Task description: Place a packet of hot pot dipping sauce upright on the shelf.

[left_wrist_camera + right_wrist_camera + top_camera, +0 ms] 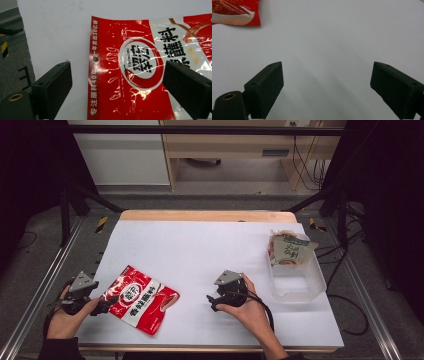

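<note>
Spread jaws of the left gripper [117,87] are held astride the red pouch [150,75], flat on the tabletop [210,245], glossy, probably slippery, best pinched at its sealed edge; right gripper [220,301] likewise released.

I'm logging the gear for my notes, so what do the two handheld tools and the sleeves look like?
The left tool and the right tool are both black, each with two blocky, flat-faced jaws and a grey three-cornered plate on top. A black cable trails from the right one. The sleeves are dark.
</note>
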